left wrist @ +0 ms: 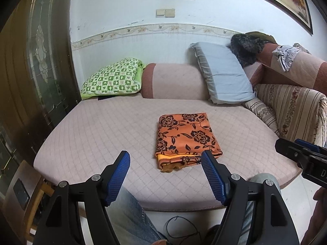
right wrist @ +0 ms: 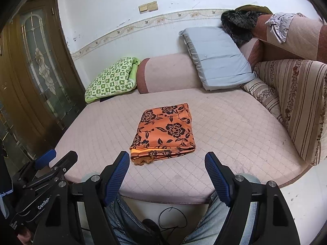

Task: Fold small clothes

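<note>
An orange cloth with black flowers (left wrist: pixel 187 137) lies folded into a neat rectangle on the pink quilted seat (left wrist: pixel 98 134); it also shows in the right wrist view (right wrist: pixel 164 132). My left gripper (left wrist: pixel 165 159) is open and empty, held back over the seat's front edge, its right fingertip in front of the cloth's near corner. My right gripper (right wrist: pixel 167 160) is open and empty, just short of the cloth's near edge. The right gripper also shows at the right edge of the left wrist view (left wrist: pixel 296 151), and the left gripper shows at the lower left of the right wrist view (right wrist: pixel 55 161).
A green checked pillow (left wrist: pixel 113 78), a pink bolster (left wrist: pixel 173 81) and a grey-blue pillow (left wrist: pixel 222 73) line the back. A striped sofa arm (right wrist: pixel 296 106) stands at the right. A wooden glass door (right wrist: pixel 36 65) is at the left. The person's jeans-clad knees (right wrist: pixel 130 220) are below.
</note>
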Available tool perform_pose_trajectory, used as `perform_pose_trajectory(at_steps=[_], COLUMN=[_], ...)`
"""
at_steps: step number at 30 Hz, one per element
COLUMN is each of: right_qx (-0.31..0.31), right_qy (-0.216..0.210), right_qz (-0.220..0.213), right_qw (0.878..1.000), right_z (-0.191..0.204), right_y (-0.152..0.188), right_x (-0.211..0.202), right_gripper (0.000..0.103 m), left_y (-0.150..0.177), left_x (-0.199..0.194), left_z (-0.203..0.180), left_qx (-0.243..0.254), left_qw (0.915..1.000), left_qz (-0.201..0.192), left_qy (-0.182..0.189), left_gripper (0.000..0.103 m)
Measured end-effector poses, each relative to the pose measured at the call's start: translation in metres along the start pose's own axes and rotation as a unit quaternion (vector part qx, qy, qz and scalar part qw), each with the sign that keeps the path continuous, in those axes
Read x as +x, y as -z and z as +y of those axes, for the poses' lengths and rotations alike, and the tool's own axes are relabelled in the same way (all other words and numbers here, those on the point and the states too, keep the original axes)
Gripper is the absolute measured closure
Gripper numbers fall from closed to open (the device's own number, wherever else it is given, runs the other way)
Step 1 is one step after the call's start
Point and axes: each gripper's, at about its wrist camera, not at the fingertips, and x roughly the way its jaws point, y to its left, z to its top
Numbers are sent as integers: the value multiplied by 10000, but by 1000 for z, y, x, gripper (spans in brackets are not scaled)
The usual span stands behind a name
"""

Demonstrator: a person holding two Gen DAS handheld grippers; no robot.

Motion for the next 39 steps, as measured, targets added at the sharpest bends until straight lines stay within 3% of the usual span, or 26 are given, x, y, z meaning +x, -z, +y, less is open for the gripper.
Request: perform_pose_trajectory(at_steps=[19, 39], right_qx=[-66, -38], right_qy=[-11, 83], right_qz=[67, 330], right_qw=[10000, 9994], right_z=[5, -1], right_y=[-3, -8], right_x=[1, 27], right_gripper=[25, 25], left_y=[3, -9], left_x=[-1, 35], left_z=[1, -1], left_qx=[31, -144], left_qw=[10000, 9995], left_qz=[0, 285], left_qy=[2, -18], left_gripper=[30, 29])
